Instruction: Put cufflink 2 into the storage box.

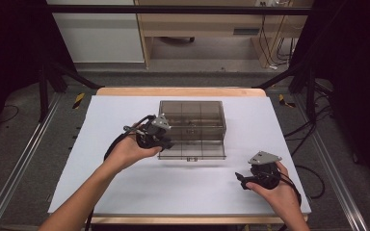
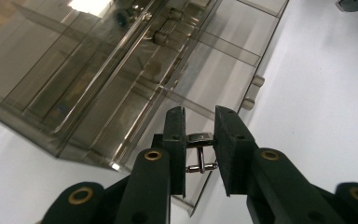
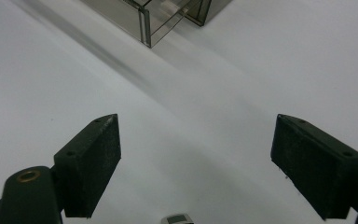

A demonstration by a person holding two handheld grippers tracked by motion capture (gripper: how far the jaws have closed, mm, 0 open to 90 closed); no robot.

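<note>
a: what do the left gripper [image 2: 200, 140]'s jaws have?
b: they pinch a small shiny metal clasp [image 2: 200, 154], over the smoky clear plastic compartment box [image 2: 98, 70]'s near edge.
a: the right gripper [image 3: 196, 163]?
b: jaws wide apart over the white table [image 3: 242, 70], nothing between them.

The white table [image 1: 183, 187] is evenly bright under overhead light; surroundings are dark; glare marks the box [image 2: 88, 7]; near jaws are soft.

A small shiny metal buckle [image 2: 200, 151] sits pinched between the left gripper [image 2: 200, 149] pads, just at the near edge of the smoky transparent compartment box [image 1: 192, 127] standing open on the white table [image 1: 125, 192].
</note>
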